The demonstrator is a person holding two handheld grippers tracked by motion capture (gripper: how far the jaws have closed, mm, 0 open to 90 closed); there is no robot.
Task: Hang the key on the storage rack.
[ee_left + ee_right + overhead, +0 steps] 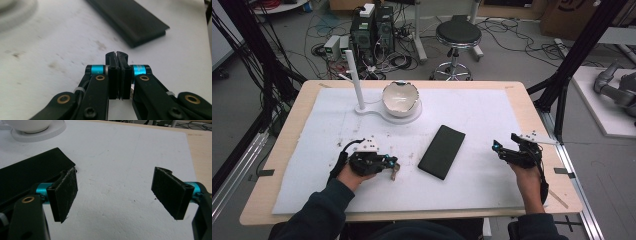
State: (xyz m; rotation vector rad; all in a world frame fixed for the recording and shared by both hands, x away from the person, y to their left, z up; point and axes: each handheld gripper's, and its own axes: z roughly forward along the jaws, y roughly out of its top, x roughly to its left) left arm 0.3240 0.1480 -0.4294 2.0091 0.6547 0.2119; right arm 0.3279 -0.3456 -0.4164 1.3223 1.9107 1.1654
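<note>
Cables, grey boxes and a black stool [457,34] crowd the floor behind my bench [532,107], whose wooden top carries a white foam sheet [492,112], speckled with dark marks near my left hand.

My left gripper [393,167] sits low on the sheet, and from above a small brownish thing shows at its tip; I cannot make out what it is. In the left gripper view the fingers [112,72] are pressed pad to pad with only a thin seam between them, and something pale peeks out low beside the right pad, too hidden to name. So I cannot tell whether anything is pinched there.

My right gripper [503,148] rests near the sheet's right edge with its 2 fingers [65,193] spread wide, bare foam between them and nothing held.

Between my hands lies the flat black slab [442,151], slanted, apart from both grippers. The left gripper view cuts off its far end; in the right gripper view my left pad covers its near corner.

Farther back a white bowl [400,98] stands on a white base [414,116] with an upright white post [354,79]; the bowl's inside is blurred.
</note>
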